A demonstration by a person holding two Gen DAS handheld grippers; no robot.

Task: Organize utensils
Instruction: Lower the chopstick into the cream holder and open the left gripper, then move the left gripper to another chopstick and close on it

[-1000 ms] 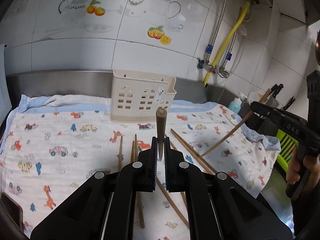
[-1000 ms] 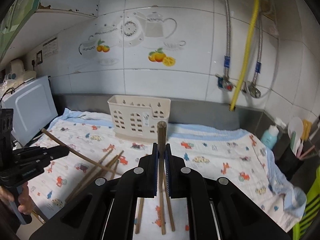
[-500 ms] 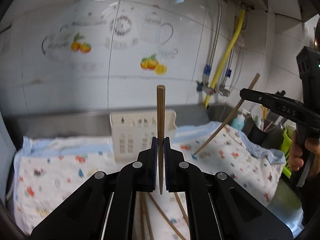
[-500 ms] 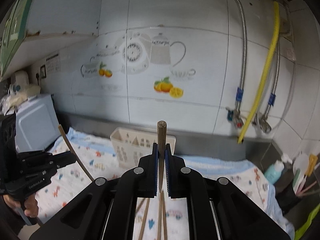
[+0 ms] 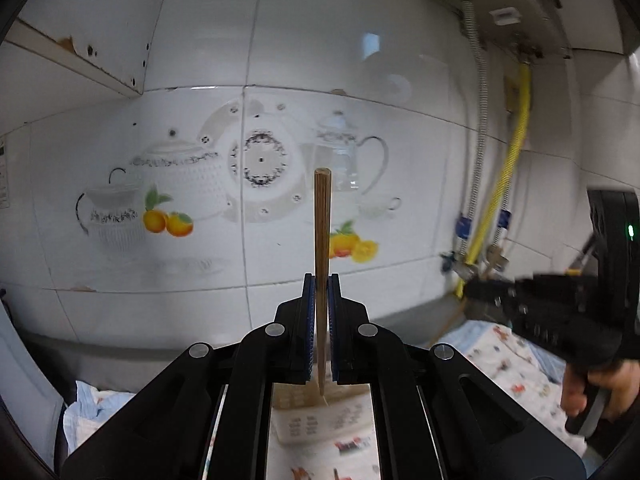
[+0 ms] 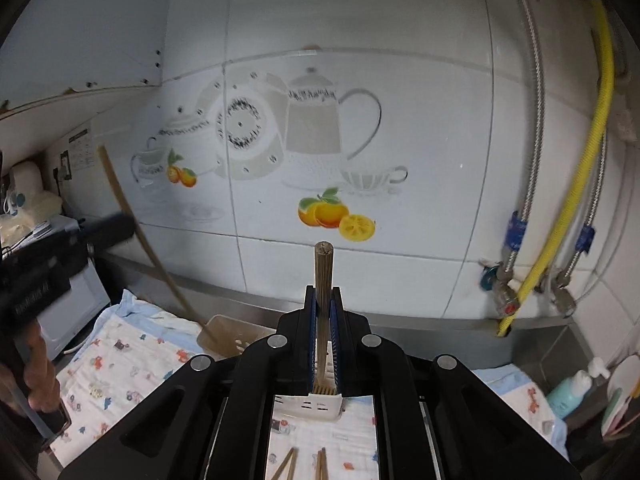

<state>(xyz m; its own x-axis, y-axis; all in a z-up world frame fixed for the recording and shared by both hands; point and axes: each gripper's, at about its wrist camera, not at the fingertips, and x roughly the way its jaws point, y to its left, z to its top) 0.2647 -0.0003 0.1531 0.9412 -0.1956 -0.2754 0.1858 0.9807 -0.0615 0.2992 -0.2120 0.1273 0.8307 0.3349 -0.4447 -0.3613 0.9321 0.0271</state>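
Observation:
My left gripper (image 5: 319, 280) is shut on a wooden chopstick (image 5: 322, 240) that stands upright, its lower tip over the cream utensil holder (image 5: 320, 412). In the right wrist view that chopstick (image 6: 136, 236) slants down into the holder's left end (image 6: 228, 340). My right gripper (image 6: 323, 292) is shut on a second chopstick (image 6: 323, 280), held upright above the holder's right part (image 6: 308, 404). The right gripper also shows in the left wrist view (image 5: 552, 312).
Loose chopsticks (image 6: 304, 464) lie on the patterned cloth (image 6: 132, 368) in front of the holder. Tiled wall close behind. Yellow hose and pipes (image 6: 568, 200) at right, a soap bottle (image 6: 572, 388) at far right, a white appliance (image 6: 76, 312) at left.
Both grippers have risen and moved toward the holder, tilting their chopsticks upright. The left chopstick's tip now reaches the holder's left end.

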